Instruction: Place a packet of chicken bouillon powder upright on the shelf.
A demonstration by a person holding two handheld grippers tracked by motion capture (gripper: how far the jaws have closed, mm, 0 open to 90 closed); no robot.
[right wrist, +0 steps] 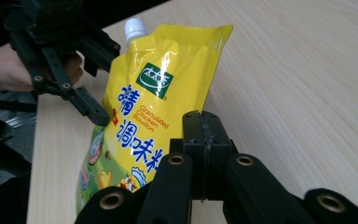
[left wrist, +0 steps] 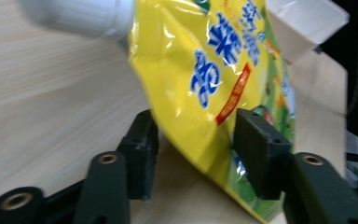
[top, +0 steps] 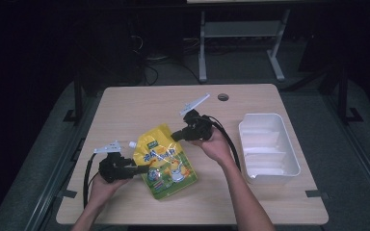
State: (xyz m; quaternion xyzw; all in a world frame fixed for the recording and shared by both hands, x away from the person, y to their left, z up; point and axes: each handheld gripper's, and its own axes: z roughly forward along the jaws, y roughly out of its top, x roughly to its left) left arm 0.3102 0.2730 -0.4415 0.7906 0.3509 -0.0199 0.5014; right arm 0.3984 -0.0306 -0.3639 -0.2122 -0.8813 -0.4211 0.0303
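Yellow pouch [top: 166,161] hides table beneath; left gripper [top: 142,169] gapes astride its edge, right gripper [top: 176,136] pinches its opposite edge.

Pouch [top: 166,161] mid-table [top: 125,106] between left claw [top: 142,169] and right claw [top: 176,136], seemingly lifted; tub [top: 269,147] far right.

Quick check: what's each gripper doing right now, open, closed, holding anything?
Left gripper: open, jaws on either side of the yellow pouch's edge, not clamped.
Right gripper: closed at the pouch's edge; whether it pinches the pouch cannot be told.
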